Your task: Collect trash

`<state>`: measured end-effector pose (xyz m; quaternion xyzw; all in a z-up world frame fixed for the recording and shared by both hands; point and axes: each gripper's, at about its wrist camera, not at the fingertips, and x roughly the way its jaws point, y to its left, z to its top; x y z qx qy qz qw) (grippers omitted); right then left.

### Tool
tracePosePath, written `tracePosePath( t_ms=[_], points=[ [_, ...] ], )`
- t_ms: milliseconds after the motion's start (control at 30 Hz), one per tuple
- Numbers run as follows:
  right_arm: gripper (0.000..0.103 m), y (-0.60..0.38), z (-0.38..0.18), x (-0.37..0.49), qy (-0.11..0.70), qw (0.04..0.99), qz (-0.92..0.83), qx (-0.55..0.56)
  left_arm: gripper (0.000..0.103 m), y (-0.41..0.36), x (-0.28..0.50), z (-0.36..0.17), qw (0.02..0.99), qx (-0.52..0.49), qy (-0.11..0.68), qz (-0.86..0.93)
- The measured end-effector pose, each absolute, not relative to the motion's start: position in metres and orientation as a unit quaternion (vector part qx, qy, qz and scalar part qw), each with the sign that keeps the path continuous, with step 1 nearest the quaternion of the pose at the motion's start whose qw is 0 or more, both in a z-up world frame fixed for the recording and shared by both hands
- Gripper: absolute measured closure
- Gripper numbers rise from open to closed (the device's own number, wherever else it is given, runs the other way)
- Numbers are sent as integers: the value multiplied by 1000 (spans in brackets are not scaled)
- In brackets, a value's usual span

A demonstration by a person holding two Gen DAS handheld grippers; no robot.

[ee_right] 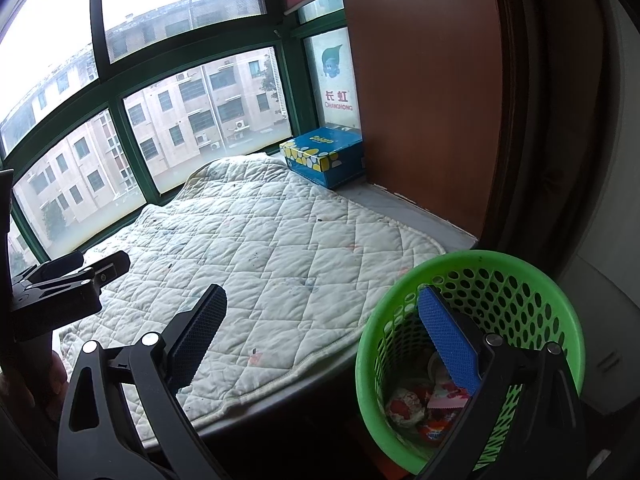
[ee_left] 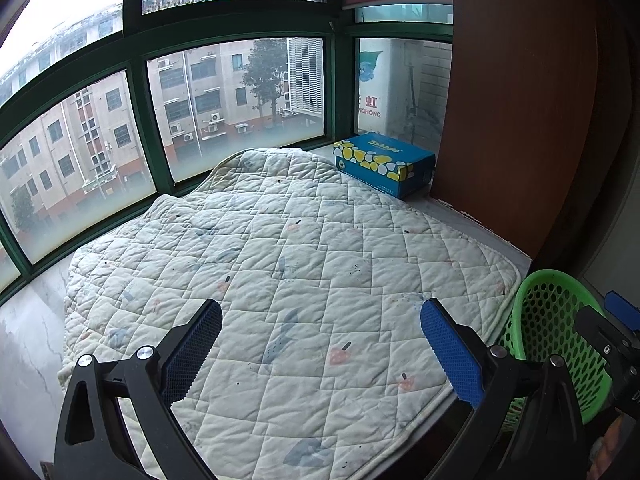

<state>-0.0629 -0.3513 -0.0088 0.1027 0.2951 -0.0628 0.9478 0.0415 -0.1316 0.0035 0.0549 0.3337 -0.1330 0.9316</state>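
Green-framed bay window (ee_left: 240, 92) (hazy daylight)

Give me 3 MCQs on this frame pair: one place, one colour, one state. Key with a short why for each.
1. Where does the blue tissue box sit?
A. inside the basket
B. on the sill at the far end of the quilted pad, next to the brown panel
C. on the floor

2. What colour is the perforated basket?
A. green
B. red
C. white

3. How do the two grippers stand?
A. both shut on wrappers
B. left shut, right open
C. both open, holding nothing

Key:
1 B: both views show the box on the sill past the quilted pad, by the brown panel.
2 A: its rim and wall are bright green.
3 C: the left gripper and right gripper show wide gaps with nothing between the pads; crumpled wrappers lie in the basket.
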Motion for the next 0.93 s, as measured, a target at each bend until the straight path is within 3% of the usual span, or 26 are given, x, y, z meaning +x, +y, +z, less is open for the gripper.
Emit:
tracePosePath(
  t_ms=[933],
  points=[
    [8,-348,-12,-61,301,946,-59,105,7,-136,40,-4,929,60,340,-134]
  ],
)
